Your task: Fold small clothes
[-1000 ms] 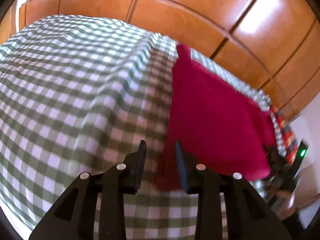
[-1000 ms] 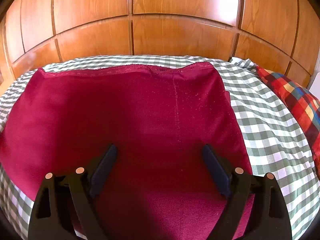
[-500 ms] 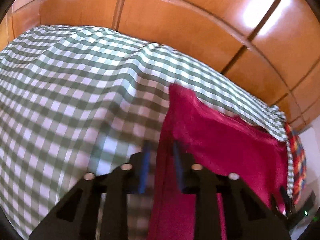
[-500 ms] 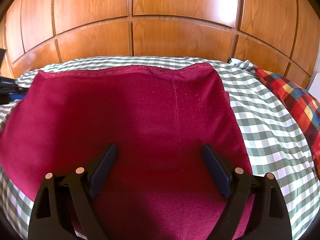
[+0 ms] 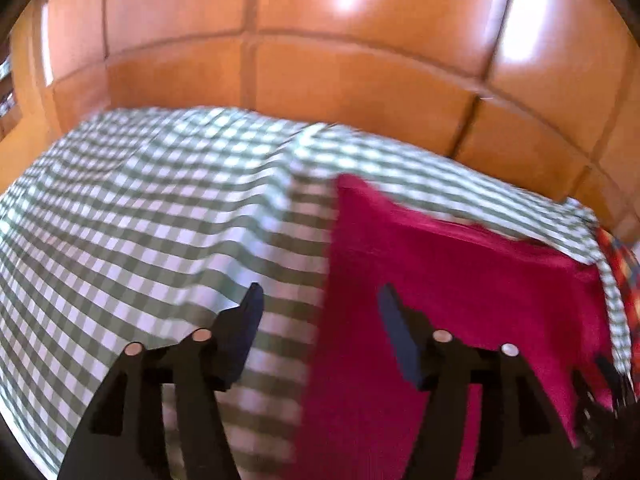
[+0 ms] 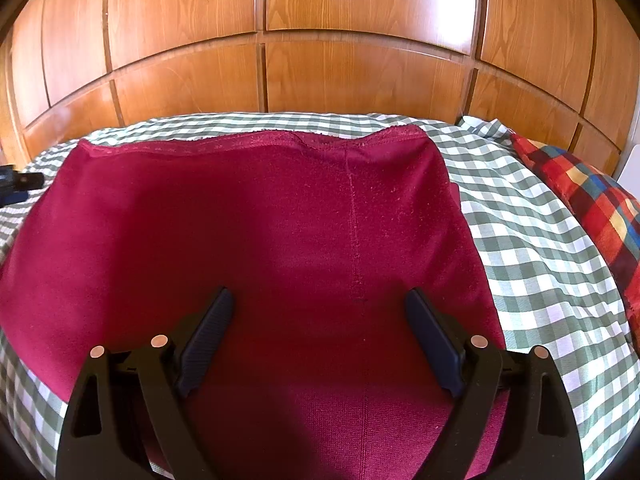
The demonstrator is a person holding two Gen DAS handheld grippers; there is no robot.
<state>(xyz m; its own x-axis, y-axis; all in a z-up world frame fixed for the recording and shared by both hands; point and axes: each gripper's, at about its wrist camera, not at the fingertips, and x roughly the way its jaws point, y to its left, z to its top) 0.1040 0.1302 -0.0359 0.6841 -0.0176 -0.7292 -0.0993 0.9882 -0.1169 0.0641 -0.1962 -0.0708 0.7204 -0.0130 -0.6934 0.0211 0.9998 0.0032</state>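
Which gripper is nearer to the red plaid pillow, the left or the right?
Right. The right gripper hangs over the red garment, the plaid pillow beside it. The left gripper is opening over the garment's far edge.

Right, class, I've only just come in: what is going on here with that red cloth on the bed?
A person holding a gripper in each hand is folding a dark red garment spread flat on a green checked sheet. The right gripper hovers open over its middle, gripping nothing. The left gripper sits at the garment's side edge, its jaws opening, with nothing pinched between them. A plaid pillow lies to the right.
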